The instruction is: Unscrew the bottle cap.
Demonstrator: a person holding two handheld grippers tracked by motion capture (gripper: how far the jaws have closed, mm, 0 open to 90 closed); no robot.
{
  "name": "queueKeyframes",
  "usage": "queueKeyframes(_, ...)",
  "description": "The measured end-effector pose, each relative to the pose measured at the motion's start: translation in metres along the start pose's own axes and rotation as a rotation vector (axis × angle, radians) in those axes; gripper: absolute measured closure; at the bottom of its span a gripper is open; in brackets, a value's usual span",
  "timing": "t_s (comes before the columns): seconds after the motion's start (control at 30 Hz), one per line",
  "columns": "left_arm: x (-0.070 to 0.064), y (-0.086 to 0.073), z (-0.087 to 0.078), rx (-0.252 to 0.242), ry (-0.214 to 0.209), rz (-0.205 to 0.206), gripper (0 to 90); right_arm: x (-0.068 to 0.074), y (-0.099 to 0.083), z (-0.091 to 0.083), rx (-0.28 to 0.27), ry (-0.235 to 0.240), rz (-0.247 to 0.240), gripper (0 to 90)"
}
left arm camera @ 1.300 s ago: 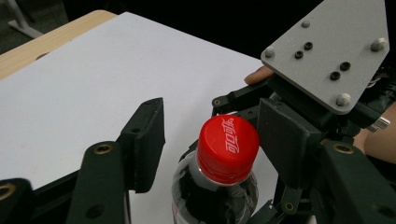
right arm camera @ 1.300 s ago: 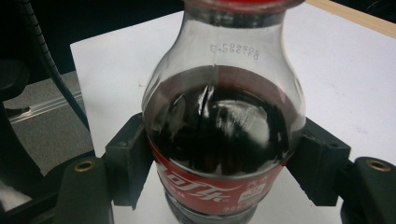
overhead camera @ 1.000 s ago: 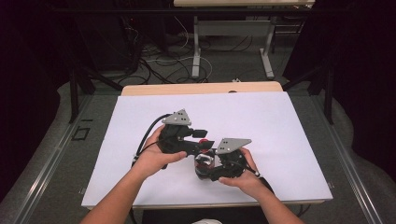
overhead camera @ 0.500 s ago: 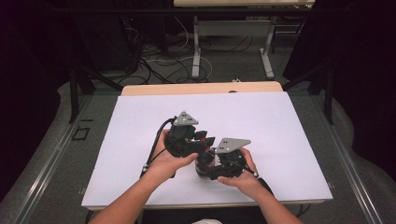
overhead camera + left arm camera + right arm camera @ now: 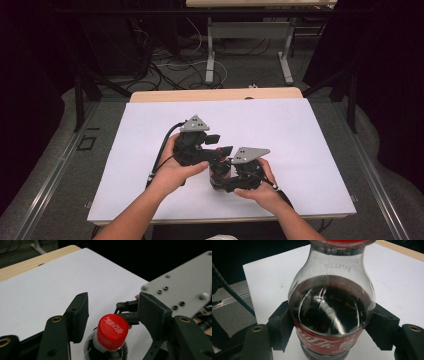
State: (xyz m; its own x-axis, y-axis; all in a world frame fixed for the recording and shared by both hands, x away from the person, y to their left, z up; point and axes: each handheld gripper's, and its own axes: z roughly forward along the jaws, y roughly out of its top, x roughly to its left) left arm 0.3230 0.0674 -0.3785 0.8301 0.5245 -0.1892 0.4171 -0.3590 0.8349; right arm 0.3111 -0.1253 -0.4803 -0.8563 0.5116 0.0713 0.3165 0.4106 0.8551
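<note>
Right gripper clamps the cola bottle at its label. Left gripper stands spread, jaws flanking the bottle's red cap, not touching.

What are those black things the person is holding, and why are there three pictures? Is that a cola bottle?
A person sits at a table covered in white and holds a tool in each hand. Each tool ends in a claw with two black fingers. One picture is taken from above. The other two come from small cameras riding on the claws. The right claw squeezes the body of a cola bottle, which has dark drink inside and a red label. The left claw is open, with one finger on each side of the red cap, not pinching it yet. It looks as if it is getting ready to twist the cap, but that is only a guess.
</note>
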Motion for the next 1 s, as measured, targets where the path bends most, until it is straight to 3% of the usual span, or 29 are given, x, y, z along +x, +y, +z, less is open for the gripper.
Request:
queueKeyframes(0.2,0.015,-0.006,-0.003,0.053,-0.092,0.075,38.9,0.001,0.001,0.000,-0.015,0.008,-0.008,29.8)
queueKeyframes(0.5,0.025,-0.013,0.002,0.035,-0.142,0.122,41.4,0.001,0.001,0.000,-0.005,0.017,-0.027,29.8)
queueKeyframes(0.67,0.025,-0.014,0.005,0.018,-0.158,0.121,46.0,0.001,0.001,0.000,-0.006,0.022,-0.031,29.8)
queueKeyframes(0.77,0.021,-0.013,0.006,0.025,-0.157,0.118,52.7,0.001,0.001,0.000,-0.016,0.015,-0.026,29.8)
queueKeyframes(0.87,0.014,-0.013,0.009,0.026,-0.131,0.119,60.1,0.001,0.000,0.000,-0.010,0.010,-0.023,29.8)
queueKeyframes(0.9,0.012,-0.012,0.009,0.034,-0.117,0.122,60.8,0.002,0.000,0.001,-0.009,0.011,-0.020,29.8)
queueKeyframes(1.0,0.004,-0.010,0.010,0.037,-0.045,0.077,61.2,0.001,0.000,0.001,-0.009,0.006,-0.015,29.8)
